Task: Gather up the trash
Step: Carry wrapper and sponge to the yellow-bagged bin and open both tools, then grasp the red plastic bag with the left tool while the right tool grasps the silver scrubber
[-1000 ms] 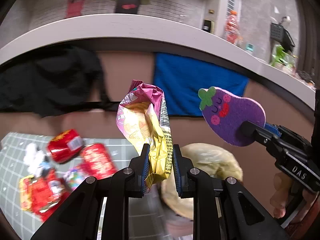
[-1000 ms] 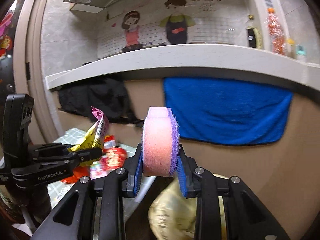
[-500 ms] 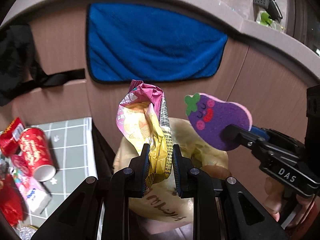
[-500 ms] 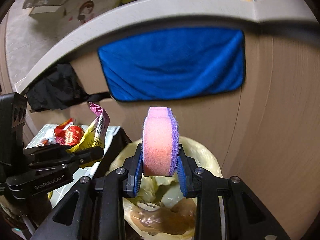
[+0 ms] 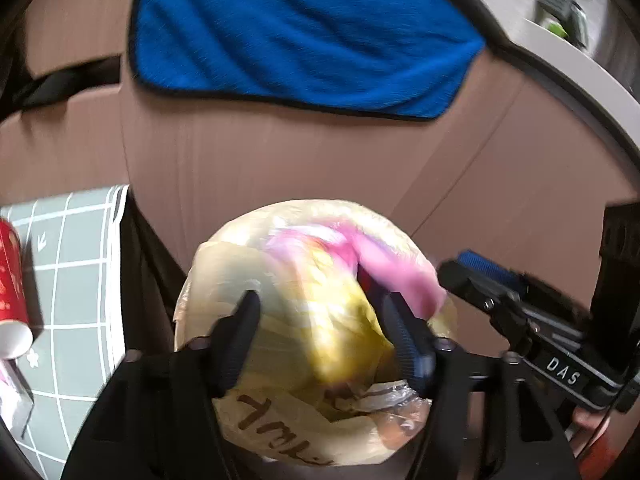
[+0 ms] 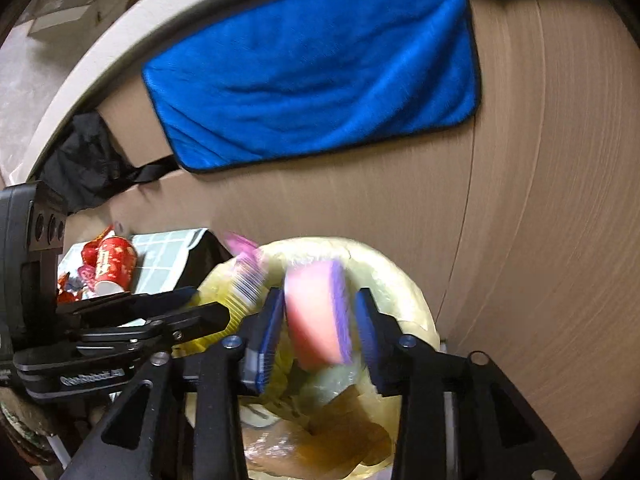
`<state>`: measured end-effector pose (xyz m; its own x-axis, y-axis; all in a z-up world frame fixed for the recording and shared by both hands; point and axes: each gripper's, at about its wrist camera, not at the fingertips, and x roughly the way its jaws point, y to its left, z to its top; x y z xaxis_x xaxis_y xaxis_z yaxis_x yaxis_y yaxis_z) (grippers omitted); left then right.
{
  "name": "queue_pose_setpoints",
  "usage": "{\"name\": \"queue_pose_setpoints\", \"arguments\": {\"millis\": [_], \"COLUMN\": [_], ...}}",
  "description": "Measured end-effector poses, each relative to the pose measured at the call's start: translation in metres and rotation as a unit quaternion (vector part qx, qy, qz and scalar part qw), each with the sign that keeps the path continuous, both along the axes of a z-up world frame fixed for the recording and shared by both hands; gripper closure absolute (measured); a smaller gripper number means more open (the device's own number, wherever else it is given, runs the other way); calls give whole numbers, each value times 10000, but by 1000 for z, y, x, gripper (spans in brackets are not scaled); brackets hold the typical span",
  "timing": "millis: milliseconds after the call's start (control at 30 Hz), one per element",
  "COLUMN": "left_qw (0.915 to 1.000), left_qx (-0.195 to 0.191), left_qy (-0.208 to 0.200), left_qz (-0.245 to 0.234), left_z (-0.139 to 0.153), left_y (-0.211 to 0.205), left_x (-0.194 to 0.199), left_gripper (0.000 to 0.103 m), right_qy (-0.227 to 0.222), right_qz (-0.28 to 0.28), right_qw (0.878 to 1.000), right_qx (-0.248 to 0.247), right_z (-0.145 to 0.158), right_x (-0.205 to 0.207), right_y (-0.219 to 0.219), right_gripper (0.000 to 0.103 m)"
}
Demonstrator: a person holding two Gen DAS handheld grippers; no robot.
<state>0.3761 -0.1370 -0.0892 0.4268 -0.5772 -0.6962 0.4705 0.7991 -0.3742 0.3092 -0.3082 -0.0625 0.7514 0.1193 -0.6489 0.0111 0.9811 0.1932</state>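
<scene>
While both my grippers hang over the lined trash bin, their jaws have just been opening: my left gripper stands spread with the yellow-and-pink snack wrapper loose between its fingers, and my right gripper has let go of the pink-and-purple sponge, blurred mid-drop. Red paper cup and wrappers remain on the gridded mat.

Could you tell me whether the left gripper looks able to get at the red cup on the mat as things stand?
Probably yes: the left gripper is open over the bin, its wrapper falling, and the red cup lies uncovered beside it.
</scene>
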Motion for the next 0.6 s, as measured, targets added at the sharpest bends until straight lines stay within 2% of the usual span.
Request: {"name": "queue_pose_setpoints", "arguments": {"millis": [100, 200, 367, 600], "left_qw": [9995, 9986, 9941, 9828], "left_qx": [-216, -291, -145, 328], "left_qy": [133, 8, -496, -958], "left_qz": [210, 430, 949, 1544], "left_z": [4, 18, 44, 64], "left_y": [18, 40, 93, 179], "left_x": [4, -1, -23, -58], "left_gripper": [30, 29, 26, 26], "right_qy": [-5, -70, -286, -676], "right_qz": [-103, -97, -143, -142], "right_qw": [9999, 9999, 9994, 9975], "right_qx": [-2, 33, 149, 122], "right_z": [-5, -3, 7, 31], "right_x": [-3, -7, -20, -46], "right_y": [-2, -2, -1, 19], "right_gripper": [65, 65, 65, 63]}}
